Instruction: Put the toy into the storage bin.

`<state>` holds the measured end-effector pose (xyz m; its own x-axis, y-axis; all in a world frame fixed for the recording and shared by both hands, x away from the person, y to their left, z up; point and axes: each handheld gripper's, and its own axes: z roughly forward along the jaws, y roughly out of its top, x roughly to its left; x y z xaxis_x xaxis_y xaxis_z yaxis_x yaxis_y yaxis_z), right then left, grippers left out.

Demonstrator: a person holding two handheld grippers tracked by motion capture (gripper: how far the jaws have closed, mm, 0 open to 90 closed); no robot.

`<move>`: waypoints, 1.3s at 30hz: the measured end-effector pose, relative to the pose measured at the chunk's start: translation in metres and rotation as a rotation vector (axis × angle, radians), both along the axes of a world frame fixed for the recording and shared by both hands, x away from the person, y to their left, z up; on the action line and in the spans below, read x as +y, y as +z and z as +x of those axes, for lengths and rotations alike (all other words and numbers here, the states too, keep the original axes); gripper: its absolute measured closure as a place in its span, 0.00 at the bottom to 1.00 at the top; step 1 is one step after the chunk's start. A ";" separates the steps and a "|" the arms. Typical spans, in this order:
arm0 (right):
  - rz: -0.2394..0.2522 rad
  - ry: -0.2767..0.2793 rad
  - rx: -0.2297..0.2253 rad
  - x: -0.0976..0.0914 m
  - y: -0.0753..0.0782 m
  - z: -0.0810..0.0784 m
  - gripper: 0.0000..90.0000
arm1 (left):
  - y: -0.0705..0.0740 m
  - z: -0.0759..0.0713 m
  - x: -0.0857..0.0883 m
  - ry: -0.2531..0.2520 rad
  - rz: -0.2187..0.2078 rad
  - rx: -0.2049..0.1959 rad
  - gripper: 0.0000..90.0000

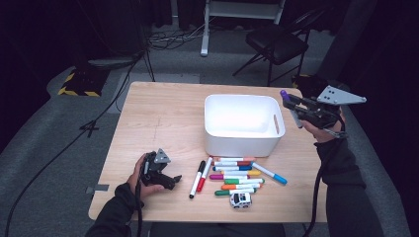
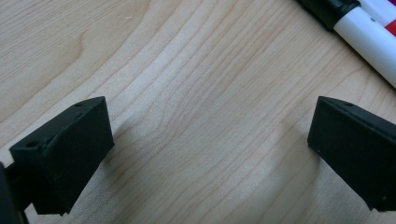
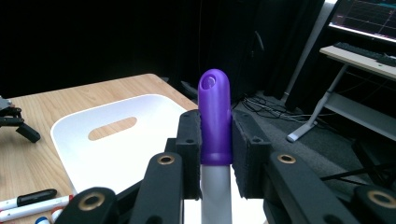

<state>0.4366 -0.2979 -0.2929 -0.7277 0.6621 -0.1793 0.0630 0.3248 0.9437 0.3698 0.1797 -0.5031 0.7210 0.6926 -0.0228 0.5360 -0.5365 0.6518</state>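
Right claw (image 3: 215,154) clamps purple marker (image 3: 215,116) beside white bin (image 1: 242,123).

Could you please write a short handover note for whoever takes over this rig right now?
Right gripper: shut on the purple marker, held up by the right rim of the white bin.
Left gripper: open, holding nothing, low over the table left of the markers.
Done: one marker lifted; I see none inside the bin.
Left: probably drop it in, then bin the marker pile; toy car sits beside it.

Bin (image 1: 242,148) centre of table (image 1: 158,113); markers (image 1: 237,175) before it; toy car (image 1: 240,200) before markers.
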 end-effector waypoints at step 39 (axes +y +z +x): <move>-0.287 0.159 0.195 0.078 -0.049 0.045 0.83 | 0.000 0.000 0.000 0.000 -0.001 0.001 0.00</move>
<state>0.4815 -0.2197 -0.3422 -0.8559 0.4813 -0.1891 0.1604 0.5947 0.7878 0.3698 0.1797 -0.5031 0.7212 0.6923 -0.0239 0.5362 -0.5361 0.6520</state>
